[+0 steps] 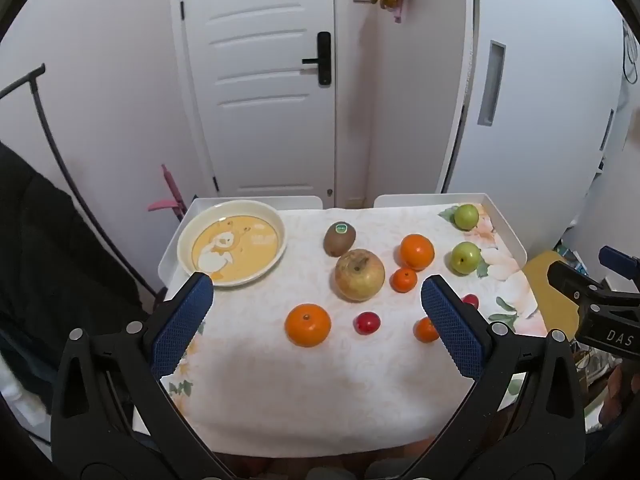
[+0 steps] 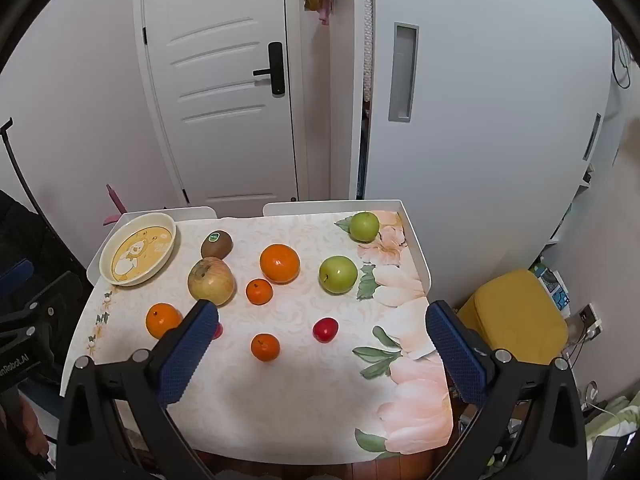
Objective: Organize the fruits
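Both the left gripper [image 1: 318, 312] and right gripper [image 2: 322, 338] are held wide and empty; the round, slippery large apple [image 1: 359, 275] is best pinched across its middle

plate [image 1: 188, 236]: glossy | tablecloth [image 1: 304, 380]: matt cloth | fingers [image 1: 182, 324]: rough blue

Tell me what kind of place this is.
Most likely a room in a home, near the entrance. A white panelled door with a black handle lock stands behind a small table covered by a floral cloth, and a yellow stool sits beside it.
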Tool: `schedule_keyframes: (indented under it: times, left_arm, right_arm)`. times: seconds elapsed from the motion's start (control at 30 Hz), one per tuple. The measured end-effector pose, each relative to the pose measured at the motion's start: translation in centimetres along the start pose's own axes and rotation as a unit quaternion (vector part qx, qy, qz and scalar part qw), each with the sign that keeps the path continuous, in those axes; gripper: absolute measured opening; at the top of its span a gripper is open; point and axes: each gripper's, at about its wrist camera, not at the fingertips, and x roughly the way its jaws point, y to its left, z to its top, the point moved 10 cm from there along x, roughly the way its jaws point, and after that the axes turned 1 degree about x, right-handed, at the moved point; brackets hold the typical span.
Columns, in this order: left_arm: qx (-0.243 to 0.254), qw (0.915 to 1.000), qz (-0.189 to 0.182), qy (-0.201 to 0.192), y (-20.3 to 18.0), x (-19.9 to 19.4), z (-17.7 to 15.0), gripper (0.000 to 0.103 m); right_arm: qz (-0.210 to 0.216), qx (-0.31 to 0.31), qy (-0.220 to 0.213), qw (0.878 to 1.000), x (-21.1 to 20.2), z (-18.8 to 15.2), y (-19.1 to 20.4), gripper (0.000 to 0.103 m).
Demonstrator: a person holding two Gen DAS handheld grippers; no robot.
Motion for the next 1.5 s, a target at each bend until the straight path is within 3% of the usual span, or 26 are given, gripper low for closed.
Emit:
schedule_keyframes:
  times: [1.5]
  left_arm:
    - [-0.01, 0.9999, 0.011, -0.006, 1.4, 0.1, 1.3, 0.103]
  right_arm:
    - [0.0, -0.015, -0.01, 1.0, 0.5, 1.1, 0.5, 0.103]
